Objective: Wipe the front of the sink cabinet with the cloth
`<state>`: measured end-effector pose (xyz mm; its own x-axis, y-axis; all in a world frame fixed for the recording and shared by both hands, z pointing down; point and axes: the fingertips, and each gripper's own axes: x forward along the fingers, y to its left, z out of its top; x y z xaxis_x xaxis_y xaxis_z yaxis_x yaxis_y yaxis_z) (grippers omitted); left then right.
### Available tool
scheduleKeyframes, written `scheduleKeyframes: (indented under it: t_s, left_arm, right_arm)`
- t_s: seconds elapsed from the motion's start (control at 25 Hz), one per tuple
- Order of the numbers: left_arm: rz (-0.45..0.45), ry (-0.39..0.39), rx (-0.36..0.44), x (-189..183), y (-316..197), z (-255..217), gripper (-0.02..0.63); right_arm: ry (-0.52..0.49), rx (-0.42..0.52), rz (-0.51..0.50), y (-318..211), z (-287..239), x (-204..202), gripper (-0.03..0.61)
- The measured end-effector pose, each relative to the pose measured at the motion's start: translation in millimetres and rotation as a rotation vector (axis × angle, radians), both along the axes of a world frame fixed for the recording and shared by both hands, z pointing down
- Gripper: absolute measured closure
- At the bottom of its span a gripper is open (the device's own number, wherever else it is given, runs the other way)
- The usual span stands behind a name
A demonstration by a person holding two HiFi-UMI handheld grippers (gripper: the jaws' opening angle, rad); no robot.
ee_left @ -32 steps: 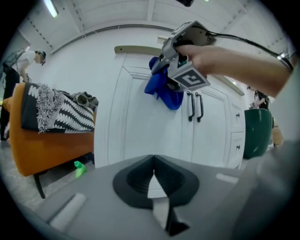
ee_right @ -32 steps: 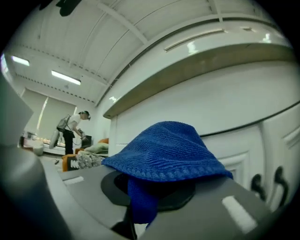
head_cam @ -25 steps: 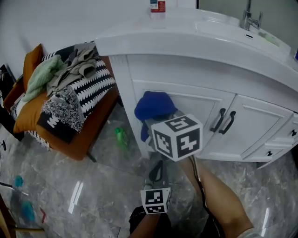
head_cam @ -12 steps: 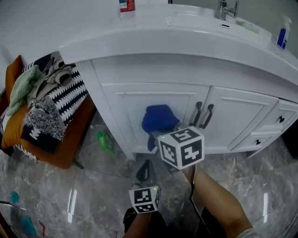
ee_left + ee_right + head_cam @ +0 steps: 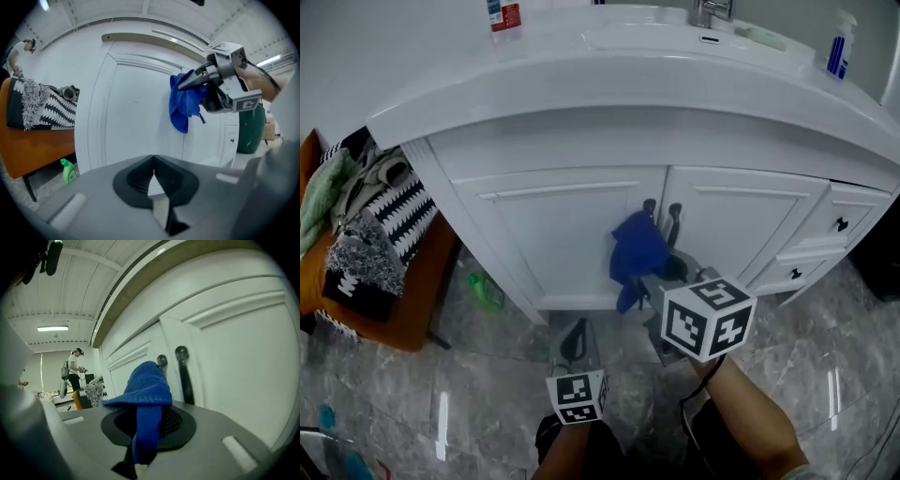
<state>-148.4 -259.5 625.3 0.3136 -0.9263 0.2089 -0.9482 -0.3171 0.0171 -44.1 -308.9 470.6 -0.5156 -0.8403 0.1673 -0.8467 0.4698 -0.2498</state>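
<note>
The white sink cabinet has two doors with black handles at the middle seam. My right gripper is shut on a blue cloth and holds it against the left door beside the handles. In the right gripper view the cloth drapes over the jaws, with the handles just behind it. My left gripper hangs low in front of the cabinet base, apart from the cloth. The left gripper is shut with nothing in it and faces the left door and the cloth.
An orange chair piled with clothes stands at the left, and a green spray bottle lies on the marble floor beside the cabinet. Drawers are at the right. Bottles and a faucet stand on the countertop. A green bin stands right.
My right gripper has carried the blue cloth to the right across the left door, up to the handles. The left gripper stays low and shut.
</note>
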Motion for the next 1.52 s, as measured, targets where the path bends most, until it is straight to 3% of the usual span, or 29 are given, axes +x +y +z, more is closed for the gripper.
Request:
scheduleKeyframes:
  t_s: [0.2, 0.36, 0.6, 1.16, 1.52]
  left_arm:
    - [0.012, -0.025, -0.003, 10, -1, 1, 0.604]
    - [0.033, -0.060, -0.007, 19, -1, 8, 0.604]
    - [0.046, -0.102, -0.007, 32, -1, 12, 0.604]
    - [0.074, -0.138, -0.035, 44, -3, 26, 0.604]
    - [0.086, -0.145, -0.031, 55, -3, 24, 0.604]
  right_arm:
    - [-0.011, 0.066, 0.095, 14, -9, 53, 0.511]
    - [-0.034, 0.091, 0.227, 8, -7, 98, 0.511]
    - [0.054, 0.110, 0.299, -7, 5, 129, 0.511]
    - [0.158, 0.131, 0.560, 13, 27, 263, 0.509]
    - [0.309, 0.232, 0.626, 19, 64, 282, 0.511]
